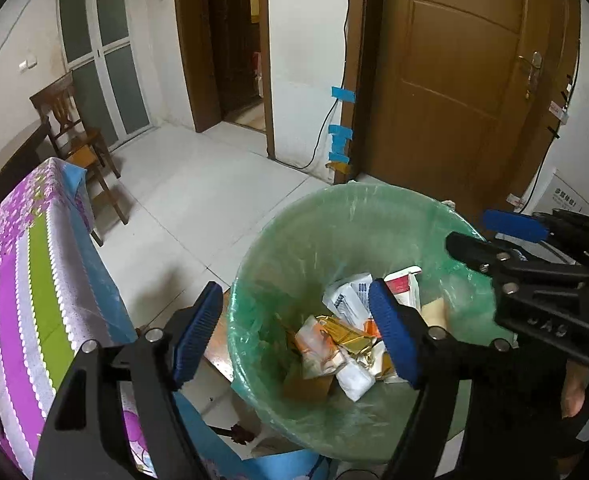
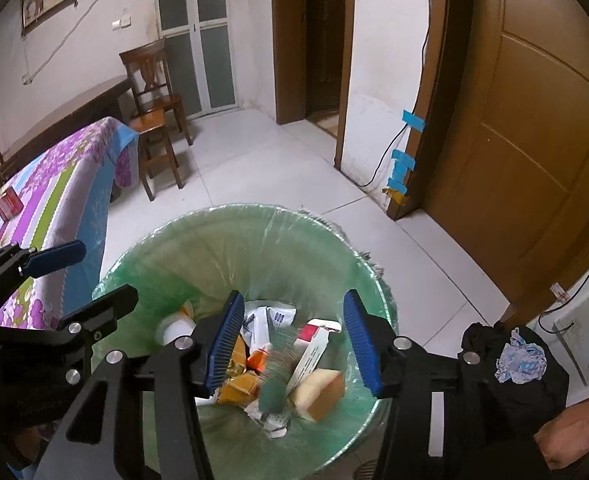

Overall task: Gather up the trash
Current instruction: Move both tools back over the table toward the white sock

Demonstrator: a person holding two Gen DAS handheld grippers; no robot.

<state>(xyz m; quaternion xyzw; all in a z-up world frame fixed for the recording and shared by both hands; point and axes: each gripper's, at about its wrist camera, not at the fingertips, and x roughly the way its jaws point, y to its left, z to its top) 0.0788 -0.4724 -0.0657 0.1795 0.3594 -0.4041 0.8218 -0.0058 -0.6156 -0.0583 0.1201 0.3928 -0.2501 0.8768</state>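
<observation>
A round bin lined with a green plastic bag (image 1: 294, 240) (image 2: 222, 240) stands on the floor beside the table. Inside lie several pieces of trash: white packets (image 1: 346, 296), gold and orange wrappers (image 1: 334, 336), a red and white box (image 2: 314, 344) and a tan sponge-like block (image 2: 322, 394). A blurred teal object (image 2: 274, 384) is in the air over the trash, below my right gripper. My left gripper (image 1: 298, 332) is open and empty above the bin's left side. My right gripper (image 2: 292, 344) is open above the bin's middle; it also shows in the left wrist view (image 1: 486, 236).
A table with a purple, green and blue flowered cloth (image 1: 34, 280) (image 2: 54, 200) stands left of the bin, with a red box (image 2: 8, 204) on it. A wooden chair (image 2: 154, 92) and stool are behind it. Brown doors (image 1: 466, 60) and a wall cable are beyond.
</observation>
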